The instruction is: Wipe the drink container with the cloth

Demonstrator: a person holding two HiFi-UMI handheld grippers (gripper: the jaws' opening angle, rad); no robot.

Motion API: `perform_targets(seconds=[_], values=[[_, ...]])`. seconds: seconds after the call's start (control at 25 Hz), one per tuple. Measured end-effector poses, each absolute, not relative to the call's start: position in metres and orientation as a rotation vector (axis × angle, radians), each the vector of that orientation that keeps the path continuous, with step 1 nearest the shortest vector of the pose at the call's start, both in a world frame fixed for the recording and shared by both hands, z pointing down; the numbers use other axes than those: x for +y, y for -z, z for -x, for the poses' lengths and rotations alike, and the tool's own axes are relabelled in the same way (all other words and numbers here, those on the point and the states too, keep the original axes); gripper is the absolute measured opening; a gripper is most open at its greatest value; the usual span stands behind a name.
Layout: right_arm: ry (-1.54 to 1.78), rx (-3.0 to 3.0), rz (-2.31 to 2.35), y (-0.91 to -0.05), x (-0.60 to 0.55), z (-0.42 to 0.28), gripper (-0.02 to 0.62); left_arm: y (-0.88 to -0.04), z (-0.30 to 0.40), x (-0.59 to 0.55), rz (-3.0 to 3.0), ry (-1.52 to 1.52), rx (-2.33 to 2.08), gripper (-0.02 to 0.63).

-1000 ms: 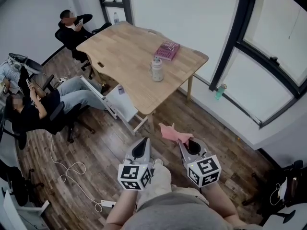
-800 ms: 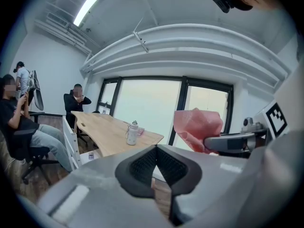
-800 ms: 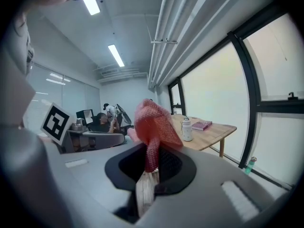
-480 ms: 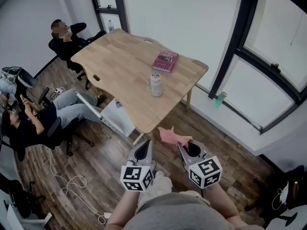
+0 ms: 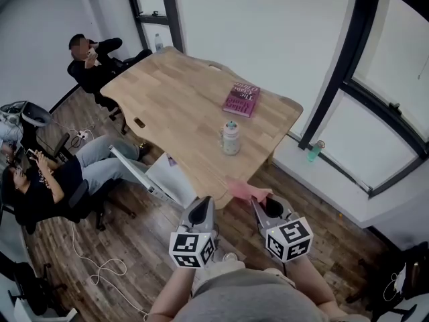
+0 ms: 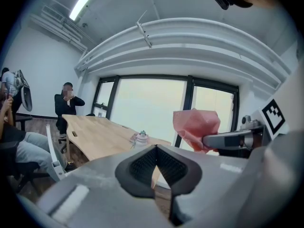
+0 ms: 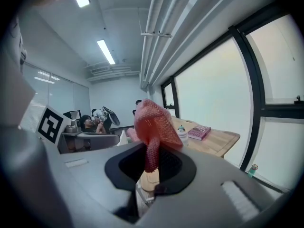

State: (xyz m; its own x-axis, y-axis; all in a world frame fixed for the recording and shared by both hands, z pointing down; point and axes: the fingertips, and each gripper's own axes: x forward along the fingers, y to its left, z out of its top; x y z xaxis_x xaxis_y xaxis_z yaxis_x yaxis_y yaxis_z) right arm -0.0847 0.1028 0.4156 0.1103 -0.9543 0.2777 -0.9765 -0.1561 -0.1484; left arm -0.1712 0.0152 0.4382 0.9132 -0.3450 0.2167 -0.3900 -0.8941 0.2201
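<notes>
A pale drink bottle (image 5: pixel 231 138) with a green lid stands upright near the front edge of the wooden table (image 5: pixel 175 101); it shows small in the left gripper view as the bottle (image 6: pixel 141 138) and behind the cloth as the bottle (image 7: pixel 181 135). My right gripper (image 5: pixel 258 201) is shut on a pink cloth (image 5: pixel 246 192), which sticks up from its jaws as the cloth (image 7: pixel 153 126). My left gripper (image 5: pixel 203 204) is shut and holds nothing. Both grippers hang short of the table's near edge, apart from the bottle.
A pink book (image 5: pixel 241 99) lies on the table behind the bottle. A person (image 5: pixel 90 56) sits at the far end, another (image 5: pixel 50 180) on a chair at left. A green bottle (image 5: pixel 315 151) stands on the window ledge. A cable (image 5: pixel 100 268) lies on the wood floor.
The view has moved toward the table: bottle and table edge now lie closer to both grippers. Both grippers keep their pose, the cloth still held in the right one.
</notes>
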Motion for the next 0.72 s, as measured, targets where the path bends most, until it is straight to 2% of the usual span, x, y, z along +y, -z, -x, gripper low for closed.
perform_targets(seconds=[0.72], values=[[-0.447, -2.007, -2.303, -0.409, 0.023, 0.034, 0.032, -0.453, 0.140, -0.057, -2.795, -0.265, -0.592, 0.002]])
